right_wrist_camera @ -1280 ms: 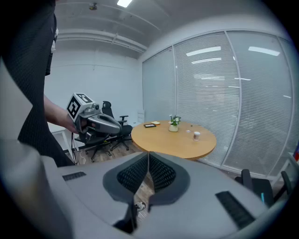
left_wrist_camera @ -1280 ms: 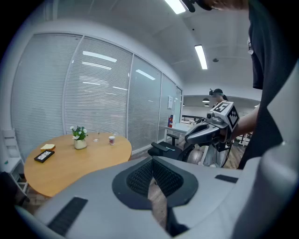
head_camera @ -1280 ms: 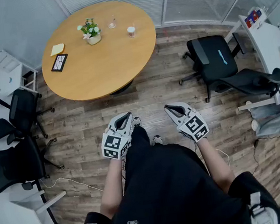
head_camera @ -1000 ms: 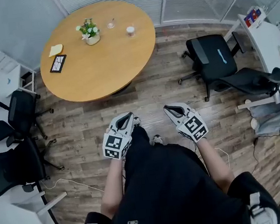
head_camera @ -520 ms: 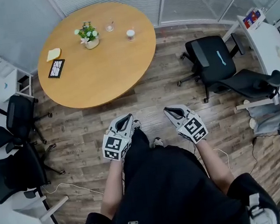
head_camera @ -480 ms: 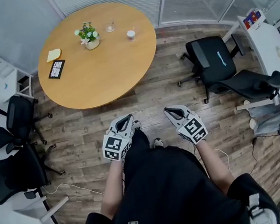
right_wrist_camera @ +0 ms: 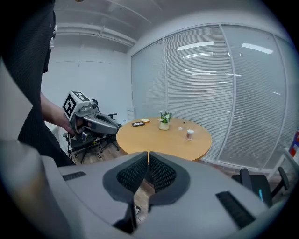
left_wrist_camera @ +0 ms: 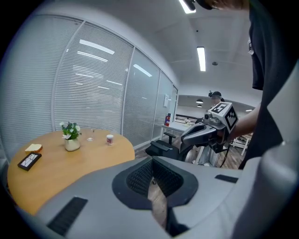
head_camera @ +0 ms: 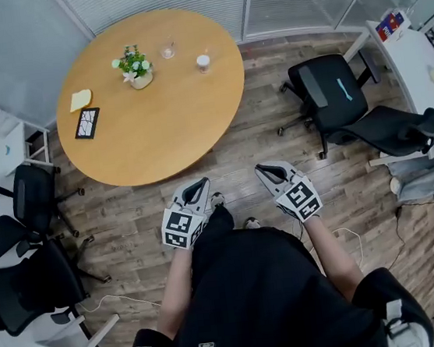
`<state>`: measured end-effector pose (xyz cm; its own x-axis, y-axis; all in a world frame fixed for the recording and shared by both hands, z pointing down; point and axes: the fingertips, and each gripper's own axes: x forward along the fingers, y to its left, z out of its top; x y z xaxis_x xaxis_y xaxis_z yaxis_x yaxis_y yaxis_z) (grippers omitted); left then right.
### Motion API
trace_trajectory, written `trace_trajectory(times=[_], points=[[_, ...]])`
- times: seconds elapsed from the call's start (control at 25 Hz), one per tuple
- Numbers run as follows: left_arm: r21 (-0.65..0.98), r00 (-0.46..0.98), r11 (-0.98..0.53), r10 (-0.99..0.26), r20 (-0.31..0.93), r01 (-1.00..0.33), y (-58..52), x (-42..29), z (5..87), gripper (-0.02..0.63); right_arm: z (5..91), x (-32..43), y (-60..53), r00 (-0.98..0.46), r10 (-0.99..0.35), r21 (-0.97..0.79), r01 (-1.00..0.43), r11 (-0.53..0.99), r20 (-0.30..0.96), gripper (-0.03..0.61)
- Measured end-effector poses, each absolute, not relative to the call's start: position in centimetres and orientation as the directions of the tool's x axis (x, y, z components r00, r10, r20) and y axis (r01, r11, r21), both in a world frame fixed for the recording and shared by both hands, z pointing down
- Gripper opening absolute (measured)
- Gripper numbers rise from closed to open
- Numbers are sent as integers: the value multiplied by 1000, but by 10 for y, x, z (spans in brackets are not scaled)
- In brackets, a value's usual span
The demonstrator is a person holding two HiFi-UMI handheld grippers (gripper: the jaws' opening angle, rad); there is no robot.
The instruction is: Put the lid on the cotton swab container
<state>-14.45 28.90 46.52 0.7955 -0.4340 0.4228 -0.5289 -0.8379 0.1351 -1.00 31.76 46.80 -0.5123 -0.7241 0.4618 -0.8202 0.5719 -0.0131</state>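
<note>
While both claws hang low over the wood floor (head_camera: 229,147), the things for the job sit far off on the round wooden table (head_camera: 158,141). The left claw (head_camera: 199,187) has its two jaws pressed together with nothing between them. The right claw (head_camera: 268,172) is the same: jaws together, nothing held. Each one points ahead and a bit down.

On the far side of the table stands a little white cup (head_camera: 203,62) with a reddish band. I think that is the cotton swab container, but it is too small to be sure. It stands upright, so its long way runs up and down. Just to its left and a bit farther lies a small clear thing (head_camera: 167,51). It may be the lid, but I cannot tell. Left of that is a flower pot (head_camera: 135,67), and nearer on the left lie a yellow thing (head_camera: 80,100) and a black flat thing (head_camera: 87,122).

What counts for the next move is this: the cup is far ahead of both claws, well apart from them, with most of the table top in between. Side to side it sits between the two claws, a bit closer to the left claw's line. Both claws look about as far from it. The small clear thing lies more on the left claw's side. So I think the person must first step up to the near edge of the table and reach across.
</note>
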Motion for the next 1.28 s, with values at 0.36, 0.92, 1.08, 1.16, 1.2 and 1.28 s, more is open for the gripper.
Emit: trace_trajectory(times=[0.36, 0.92, 1.08, 1.16, 1.2, 1.28], points=[[149, 844, -889, -342, 414, -433, 240, -134, 468, 8, 474, -11, 276, -446, -759, -13, -866, 501, 475, 11], [157, 862, -917, -271, 427, -366, 195, -148, 481, 8, 490, -23, 245, -375, -786, -20, -907, 420, 492, 11], [165, 866, -919, -261, 427, -358, 190, -150, 483, 8, 492, -23, 240, -363, -790, -19, -913, 408, 495, 11], [170, 866, -918, -258, 428, -357, 188, -150, 484, 8, 493, -22, 238, -362, -787, -22, -914, 406, 499, 11], [174, 865, -917, -257, 430, -359, 187, -150, 485, 8, 494, -22, 236, -361, -786, -24, -914, 405, 502, 11], [177, 862, -916, -255, 437, -361, 185, -150, 486, 8, 493, -19, 232, -359, -786, -25, -915, 402, 504, 11]])
